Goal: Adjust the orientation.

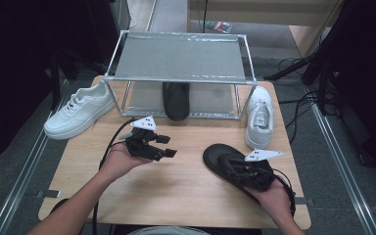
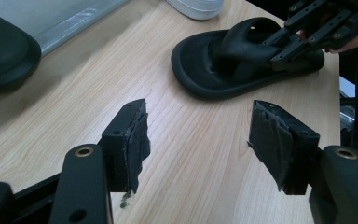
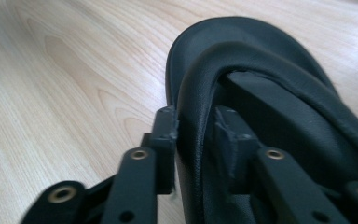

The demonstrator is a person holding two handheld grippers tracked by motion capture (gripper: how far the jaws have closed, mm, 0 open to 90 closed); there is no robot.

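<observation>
A light wooden desk (image 1: 176, 181) is seen with a grey two-level shoe rack (image 1: 178, 56) at its far edge, and one black sandal (image 1: 176, 100) is already parked on the bottom level. A white sneaker (image 1: 78, 110) is left beside the rack on the left and another white sneaker (image 1: 259, 116) on the right. The other black flip-flop (image 1: 220, 159) is lying flat on the desk near the front right, well apart from the rack. Its strap (image 3: 200, 93) is straddled by the right gripper (image 3: 196, 130), one of the fingers (image 3: 165, 135) outside the strap and one under it; whether the pads are really pinching yet can't be told from the close view, so it's treated as loose. The left gripper (image 1: 169, 147) is held over the middle of the desk with its fingers (image 2: 130, 140) spread wide and nothing between them. Where it could go sideways: if a lift is tried before the strap is squeezed properly, the soft strap could be pulled through and the flip-flop dropped or dragged off the near desk edge. A flip-flop hung from one strap could also be swung into the rack frame.
</observation>
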